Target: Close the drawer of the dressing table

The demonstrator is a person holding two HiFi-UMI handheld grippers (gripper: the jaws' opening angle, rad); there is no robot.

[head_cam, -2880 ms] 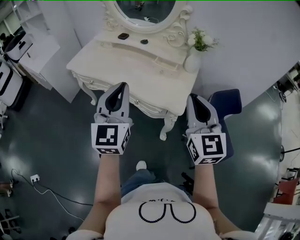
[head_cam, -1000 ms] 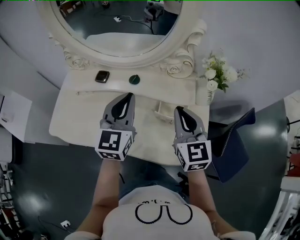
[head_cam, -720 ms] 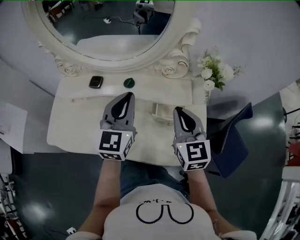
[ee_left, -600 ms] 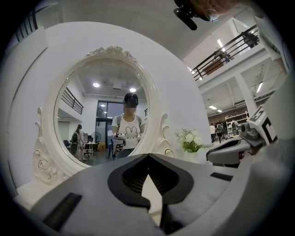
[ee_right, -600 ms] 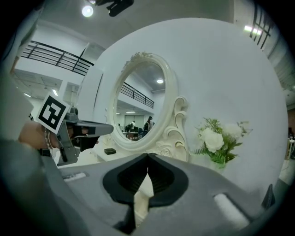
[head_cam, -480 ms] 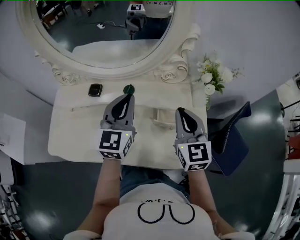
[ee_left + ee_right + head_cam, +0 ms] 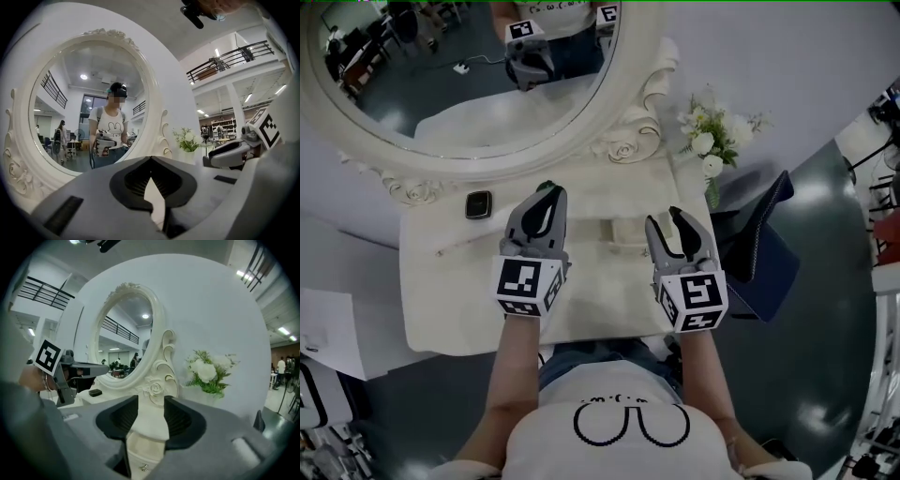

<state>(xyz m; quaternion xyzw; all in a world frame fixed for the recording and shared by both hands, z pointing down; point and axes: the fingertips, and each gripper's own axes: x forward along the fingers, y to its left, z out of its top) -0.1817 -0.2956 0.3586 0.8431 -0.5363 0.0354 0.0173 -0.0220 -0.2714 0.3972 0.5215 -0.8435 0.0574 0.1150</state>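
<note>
Just ahead of my right gripper point(image 7: 667, 225), a little to its left, the drawer point(image 7: 619, 231) of the dressing table point(image 7: 459, 300) stands pulled part-way out. Those jaws have just been opening and now stand apart. The drawer's front with its small knob point(image 7: 143, 467) shows through the gap, and neither pad presses on it. Left of the drawer, my left gripper point(image 7: 546, 190) hovers over the tabletop, jaws together and empty. Beyond both grippers stands the oval mirror point(image 7: 441, 94). Flowers point(image 7: 705, 141) stand ahead of my right gripper, off to its right.
</note>
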